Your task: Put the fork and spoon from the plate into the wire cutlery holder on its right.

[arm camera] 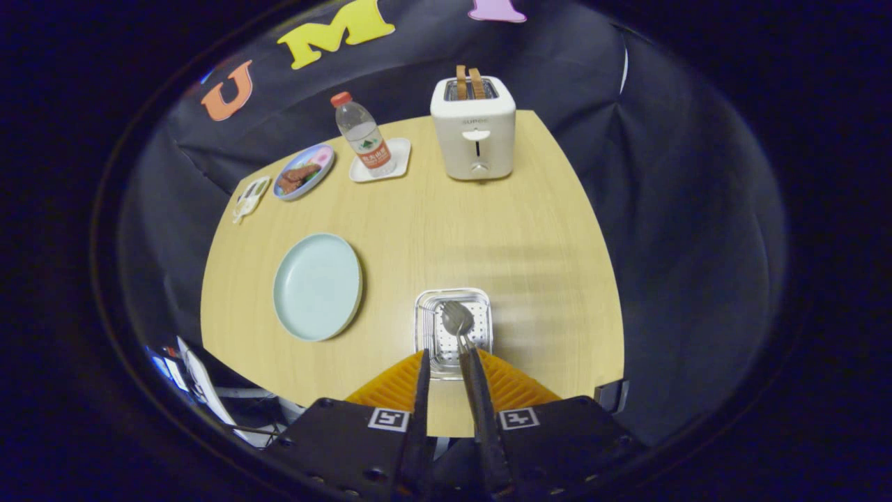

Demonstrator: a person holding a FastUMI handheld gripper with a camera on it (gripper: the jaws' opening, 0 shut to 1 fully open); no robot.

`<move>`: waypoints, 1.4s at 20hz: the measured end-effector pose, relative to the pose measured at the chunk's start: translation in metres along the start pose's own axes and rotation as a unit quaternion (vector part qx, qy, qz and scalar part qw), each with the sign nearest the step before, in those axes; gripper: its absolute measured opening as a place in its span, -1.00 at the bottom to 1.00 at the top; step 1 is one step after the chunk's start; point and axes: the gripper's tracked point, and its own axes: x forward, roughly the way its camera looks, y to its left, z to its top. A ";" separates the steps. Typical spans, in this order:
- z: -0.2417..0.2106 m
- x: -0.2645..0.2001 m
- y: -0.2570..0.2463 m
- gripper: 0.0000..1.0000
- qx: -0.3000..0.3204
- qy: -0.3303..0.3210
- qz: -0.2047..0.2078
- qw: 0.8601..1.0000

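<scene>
1. The tongs (446, 359) hang right above the wire cutlery holder (454, 331), their two fingers drawn near each other with a narrow gap between them; nothing is clamped in that gap, so call them released.
2. In the holder, one spoon (458, 319) stands with its bowl up, and fork (451, 307) tines peek out just behind it. Both sit just ahead of the fingertips, the handles running down beside the right finger, whether touching it I can't tell.
3. One pale blue plate (318, 286) lies bare on the bench (488, 230), left of the holder and well apart from it.
4. Far side now: one white toaster (474, 129) with two slices of toast (467, 82) poking out of its slots.
5. Left of the toaster, one water bottle (362, 136) with a red cap stands on a small white tray (397, 155).
6. Further left, one small patterned dish (304, 171) with brown food on it, and one little white object (249, 198) at the bench's edge.
</scene>
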 end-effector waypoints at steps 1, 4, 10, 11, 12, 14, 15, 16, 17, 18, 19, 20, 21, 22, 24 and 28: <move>0.007 -0.004 0.002 -0.14 -0.005 -0.021 -0.001 1.000; 0.033 -0.015 0.015 0.37 -0.017 -0.083 0.002 0.996; 0.089 -0.050 0.057 0.92 -0.021 -0.217 0.021 0.976; 0.098 -0.060 0.062 0.93 -0.026 -0.240 0.019 0.970; 0.104 -0.071 0.065 0.93 -0.033 -0.264 0.017 0.964; 0.124 -0.095 0.077 0.93 -0.038 -0.312 0.016 0.949; 0.126 -0.111 0.081 0.93 -0.039 -0.333 0.018 0.942; 0.129 -0.126 0.084 0.93 -0.041 -0.352 0.019 0.935; 0.132 -0.138 0.086 0.92 -0.041 -0.371 0.019 0.928; 0.134 -0.150 0.089 0.93 -0.040 -0.388 0.021 0.921; 0.136 -0.164 0.092 0.92 -0.041 -0.404 0.020 0.914; 0.138 -0.179 0.094 0.92 -0.044 -0.420 0.020 0.906; 0.137 -0.194 0.095 0.92 -0.046 -0.433 0.019 0.900; 0.136 -0.209 0.095 0.92 -0.045 -0.446 0.018 0.894; 0.131 -0.234 0.092 0.92 -0.032 -0.471 0.018 0.881; 0.114 -0.266 0.083 0.92 -0.033 -0.513 0.004 0.858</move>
